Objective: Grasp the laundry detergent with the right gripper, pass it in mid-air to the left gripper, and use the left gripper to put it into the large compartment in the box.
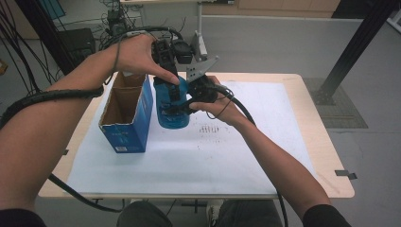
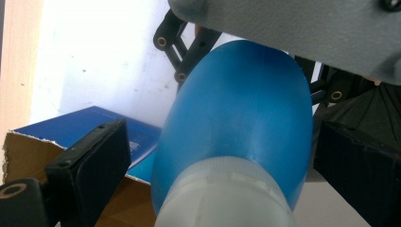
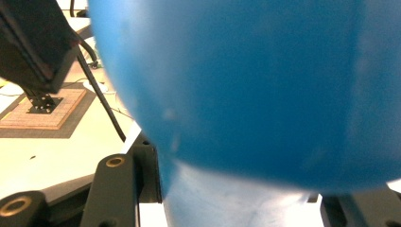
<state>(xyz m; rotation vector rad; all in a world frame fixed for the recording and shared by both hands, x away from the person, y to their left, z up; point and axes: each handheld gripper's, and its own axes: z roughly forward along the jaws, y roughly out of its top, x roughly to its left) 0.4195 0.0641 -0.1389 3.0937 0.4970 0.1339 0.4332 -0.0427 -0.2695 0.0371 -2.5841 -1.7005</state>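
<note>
A blue bottle (image 1: pixel 172 113) with a whitish neck (image 2: pixel 227 198) hangs above the white sheet, right beside an open blue cardboard box (image 1: pixel 125 116). My right gripper (image 1: pixel 182 105) comes in from the right and is shut on the bottle's body (image 3: pixel 246 80), its jaws on either side. From above, my left gripper (image 1: pixel 171 90) straddles the bottle's top. In the left gripper view its pads (image 2: pixel 97 158) flank the bottle (image 2: pixel 236 123) with a gap on the left side, so this gripper (image 2: pixel 227 163) stands open. The box's open top (image 2: pixel 28 151) lies behind that left pad.
A white sheet (image 1: pixel 213 156) covers most of the wooden table (image 1: pixel 326 156). A black post (image 1: pixel 359 42) and a floor mat (image 1: pixel 343 111) are off the far right corner. Cables (image 1: pixel 52 94) trail along the left forearm and down the table's front.
</note>
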